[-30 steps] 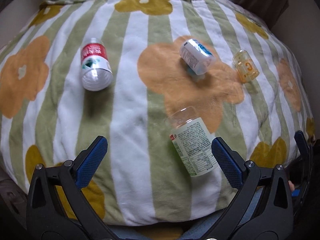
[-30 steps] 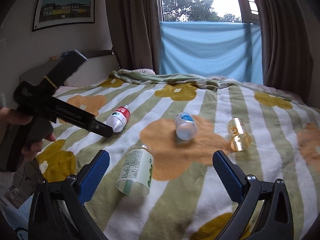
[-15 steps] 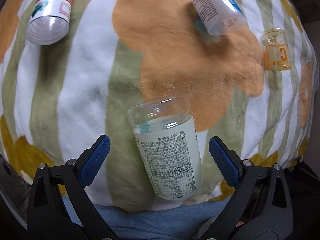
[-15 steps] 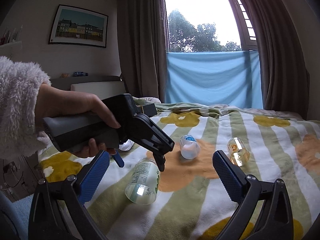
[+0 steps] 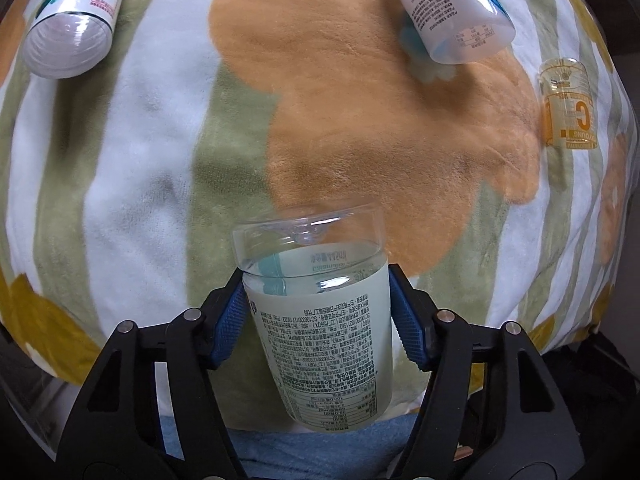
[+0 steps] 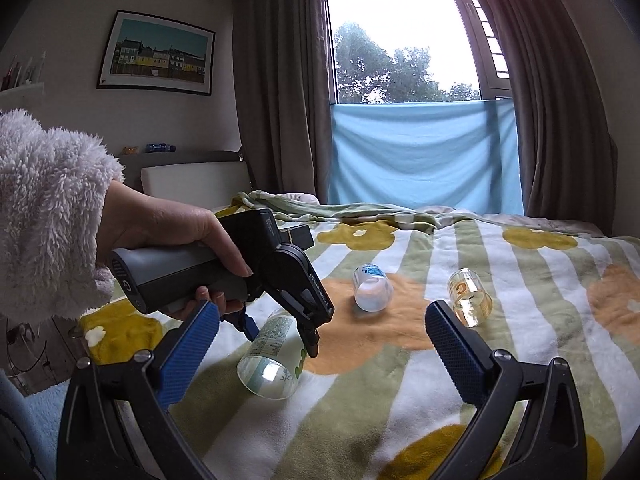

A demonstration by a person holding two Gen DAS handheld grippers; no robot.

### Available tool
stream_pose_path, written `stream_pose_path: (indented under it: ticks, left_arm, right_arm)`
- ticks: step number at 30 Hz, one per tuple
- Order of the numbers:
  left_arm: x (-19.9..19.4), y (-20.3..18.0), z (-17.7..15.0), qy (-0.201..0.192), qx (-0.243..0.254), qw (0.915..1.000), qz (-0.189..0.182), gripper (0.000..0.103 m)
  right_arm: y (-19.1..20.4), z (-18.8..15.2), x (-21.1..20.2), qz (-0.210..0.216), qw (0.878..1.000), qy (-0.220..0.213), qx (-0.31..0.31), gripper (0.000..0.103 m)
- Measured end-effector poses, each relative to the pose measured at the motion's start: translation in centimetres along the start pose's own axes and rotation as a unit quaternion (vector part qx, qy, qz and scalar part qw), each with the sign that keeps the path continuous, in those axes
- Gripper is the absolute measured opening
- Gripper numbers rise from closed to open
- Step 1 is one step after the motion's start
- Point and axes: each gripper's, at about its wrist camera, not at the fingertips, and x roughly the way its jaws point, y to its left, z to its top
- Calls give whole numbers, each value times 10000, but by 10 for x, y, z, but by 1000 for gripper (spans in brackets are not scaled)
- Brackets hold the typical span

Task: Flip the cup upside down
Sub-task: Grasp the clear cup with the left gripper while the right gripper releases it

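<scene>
A bed under a fleecy green-and-white striped blanket with orange flowers (image 6: 400,364) fills the curtained room. Near its front edge the left tongs (image 5: 318,316) pinch the clear plastic cup with the pale green label (image 5: 316,312), lying on its side. Beyond that cup lie three more containers, well apart; the right tongs (image 6: 320,344) hover spread.

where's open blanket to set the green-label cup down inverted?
Left claw is shut on the green-label cup. Bare blanket: the wide patch between it and the red-label cup, and the orange flower centre. Crowded at the far right, where the blue-label cup and the amber cup lie.
</scene>
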Motion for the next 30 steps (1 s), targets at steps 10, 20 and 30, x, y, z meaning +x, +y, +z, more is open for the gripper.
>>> stream_pose_path:
  ticks: [10,20,30]
  left_arm:
    - [-57,-11,-17,-1615,974,9821,3,62]
    - [-71,-17,-47,-4075,1913,8929,-126,62]
    - [-49,-11,-62,-4191,2145,8821,-151,62]
  right_arm:
    - [-3,0,9,-33,9998,168,100,103]
    - [-6,-12,12,-95,9974,358,622,103]
    - [-5,-18,16,-173,9956,597,703,103]
